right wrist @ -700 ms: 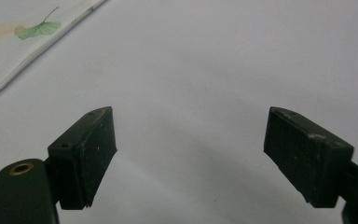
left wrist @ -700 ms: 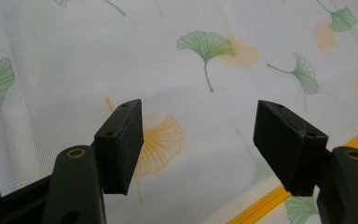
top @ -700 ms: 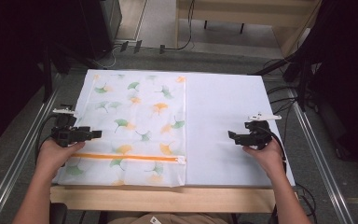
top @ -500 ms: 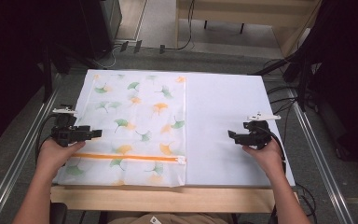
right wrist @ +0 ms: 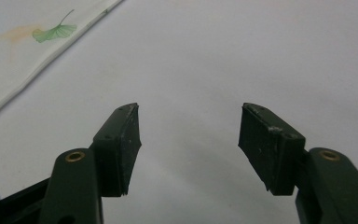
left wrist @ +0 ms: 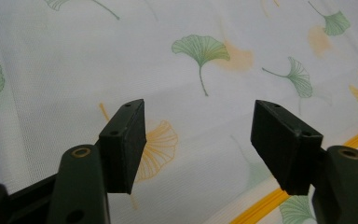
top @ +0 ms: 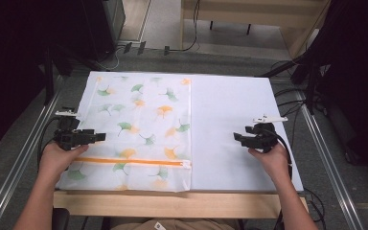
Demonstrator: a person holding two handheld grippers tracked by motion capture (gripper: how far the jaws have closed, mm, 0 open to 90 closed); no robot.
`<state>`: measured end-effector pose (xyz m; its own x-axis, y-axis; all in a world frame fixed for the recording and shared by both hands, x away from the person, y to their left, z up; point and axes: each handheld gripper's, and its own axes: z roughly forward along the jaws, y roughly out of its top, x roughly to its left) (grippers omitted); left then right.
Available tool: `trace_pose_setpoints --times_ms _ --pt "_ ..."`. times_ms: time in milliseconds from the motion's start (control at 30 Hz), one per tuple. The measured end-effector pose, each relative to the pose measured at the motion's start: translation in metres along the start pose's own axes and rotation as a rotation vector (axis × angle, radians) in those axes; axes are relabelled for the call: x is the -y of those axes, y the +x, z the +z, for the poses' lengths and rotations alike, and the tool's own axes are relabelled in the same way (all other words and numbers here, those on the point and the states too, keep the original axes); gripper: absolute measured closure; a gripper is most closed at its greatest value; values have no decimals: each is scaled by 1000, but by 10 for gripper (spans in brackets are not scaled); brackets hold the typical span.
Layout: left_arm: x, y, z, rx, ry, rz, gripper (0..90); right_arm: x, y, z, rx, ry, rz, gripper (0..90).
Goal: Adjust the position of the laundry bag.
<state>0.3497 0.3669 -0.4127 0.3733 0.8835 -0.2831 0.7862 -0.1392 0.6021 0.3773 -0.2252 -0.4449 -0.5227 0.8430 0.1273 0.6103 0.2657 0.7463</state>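
left tongs (top: 100,136): black, brass-ringed screw holes | right tongs (top: 236,137): black, scuffed pads, black cable | forearms bare

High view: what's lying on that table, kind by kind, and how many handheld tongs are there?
Mesh zipper bag with ginkgo-leaf print: 1
White mat covering the table: 1
Handheld tongs, both open and empty: 2, left tongs and right tongs
Total: 4

Under the left tool (left wrist: 198,144) lies a fine white mesh cloth bag (top: 139,124), matt, with an orange zipper (top: 134,162). Below the right tool (right wrist: 189,147), smooth matt white sheet (top: 235,120); counter (top: 182,203) edge pale wood. Tool pads (left wrist: 123,144) matt black plastic.
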Motion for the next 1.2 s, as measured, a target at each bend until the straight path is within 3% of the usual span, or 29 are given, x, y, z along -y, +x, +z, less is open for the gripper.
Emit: trace_pose_setpoints --times_ms 133,300,333,433,733,800,1200 --pt "0 -1 -2 10 -12 6 480 0 1 -1 14 -7 -17 385" --pt "0 -1 -3 -4 -14 9 493 1 3 0 0 4 -27 395" --pt "0 0 -2 -8 2 -9 430 1 3 1 -7 10 -22 395" --pt "-1 5 0 21 38 -76 401 0 4 1 -3 9 -21 396" --pt "-2 0 -1 -9 19 -15 393 0 4 0 1 14 -28 411" --pt "-2 0 0 -2 36 -38 393 0 4 0 0 20 -24 410" --pt "-2 1 -3 4 32 -43 411 -2 8 2 -14 55 14 445"
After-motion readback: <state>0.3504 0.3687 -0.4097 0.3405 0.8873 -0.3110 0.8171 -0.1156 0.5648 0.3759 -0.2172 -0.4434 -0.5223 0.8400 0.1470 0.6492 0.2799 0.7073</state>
